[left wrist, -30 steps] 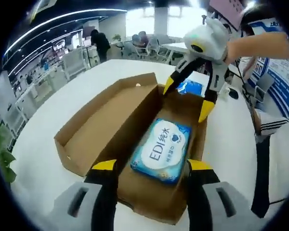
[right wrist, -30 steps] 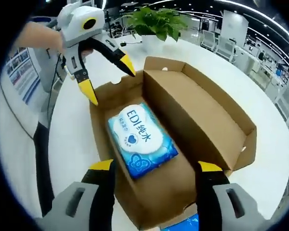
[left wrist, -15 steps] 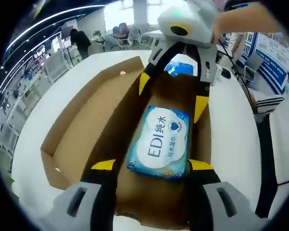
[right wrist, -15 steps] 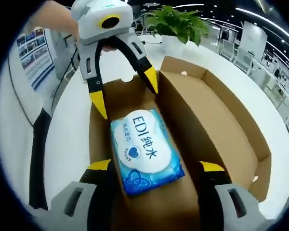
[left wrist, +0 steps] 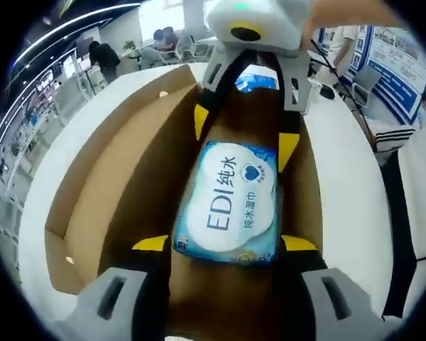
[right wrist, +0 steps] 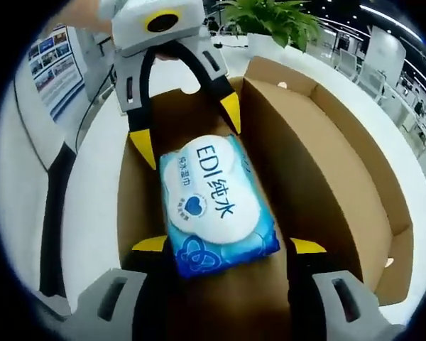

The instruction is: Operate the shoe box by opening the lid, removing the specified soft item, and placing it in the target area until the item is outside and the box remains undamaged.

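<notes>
A brown cardboard shoe box (left wrist: 92, 206) is sitting open on a white desk (left wrist: 341, 163), its lid (right wrist: 355, 170) folded flat out to one side. Inside the box's tray, a blue and white pack of wet wipes (left wrist: 231, 202) is lying flat on the bottom, label up.

2 claws are reaching into the tray from opposite short ends. The left claw (left wrist: 226, 244) is spread wide and holding nothing, its yellow tips straddling the pack's near end. The right claw (right wrist: 228, 245) is likewise wide open and empty, its tips flanking the opposite end.

The pack's long axis is running along the box's length, in line with both claws, so each claw's jaws are standing either side of the pack's narrow width. Both claws look about equally near, neither clearly touching it.

A second blue packet (left wrist: 255, 80) is lying on the desk just beyond the box's far end. A potted plant (right wrist: 277, 18) is standing near the desk's far edge.
</notes>
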Demonstrator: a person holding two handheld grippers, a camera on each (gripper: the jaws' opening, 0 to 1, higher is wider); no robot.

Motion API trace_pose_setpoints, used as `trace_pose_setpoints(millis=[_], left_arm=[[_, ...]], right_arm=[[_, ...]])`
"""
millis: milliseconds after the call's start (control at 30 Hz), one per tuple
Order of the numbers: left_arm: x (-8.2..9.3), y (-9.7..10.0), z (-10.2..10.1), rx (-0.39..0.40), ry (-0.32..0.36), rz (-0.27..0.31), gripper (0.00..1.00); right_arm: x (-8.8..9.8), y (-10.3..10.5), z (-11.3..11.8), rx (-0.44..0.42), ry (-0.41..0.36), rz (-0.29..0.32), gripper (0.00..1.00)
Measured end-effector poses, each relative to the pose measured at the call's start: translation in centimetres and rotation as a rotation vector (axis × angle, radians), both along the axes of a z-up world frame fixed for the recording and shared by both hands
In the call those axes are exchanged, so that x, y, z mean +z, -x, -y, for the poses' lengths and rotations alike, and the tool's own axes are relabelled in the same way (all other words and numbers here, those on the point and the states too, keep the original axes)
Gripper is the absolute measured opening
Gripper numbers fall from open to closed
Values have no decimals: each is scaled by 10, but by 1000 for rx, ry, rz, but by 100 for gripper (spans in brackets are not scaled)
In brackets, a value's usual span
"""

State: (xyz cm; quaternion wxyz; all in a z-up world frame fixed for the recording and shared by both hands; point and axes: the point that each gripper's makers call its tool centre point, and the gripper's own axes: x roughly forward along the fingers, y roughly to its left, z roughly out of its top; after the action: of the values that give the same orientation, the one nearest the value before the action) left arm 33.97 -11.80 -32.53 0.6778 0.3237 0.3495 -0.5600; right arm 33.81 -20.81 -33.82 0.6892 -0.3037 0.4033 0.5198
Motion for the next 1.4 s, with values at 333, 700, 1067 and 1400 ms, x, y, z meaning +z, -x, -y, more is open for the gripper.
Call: trace_pose_setpoints(millis=[333,700,1067,1400], left_arm=[[-10,1,4,-15,-3,-32,64],[-26,1,5,-35,-40,-51,69],[-35,-5,0,-52,-86,-50,70],[-47,-6,-3,-34,-114,-55,74]], right_arm=[[-8,2,-7,39,-12,-13,65],[-21,2,-10,80,-2,-12,67],[-26,2,-10,17,31,-21,67],[-38,3,-18,13,62,-13,74]])
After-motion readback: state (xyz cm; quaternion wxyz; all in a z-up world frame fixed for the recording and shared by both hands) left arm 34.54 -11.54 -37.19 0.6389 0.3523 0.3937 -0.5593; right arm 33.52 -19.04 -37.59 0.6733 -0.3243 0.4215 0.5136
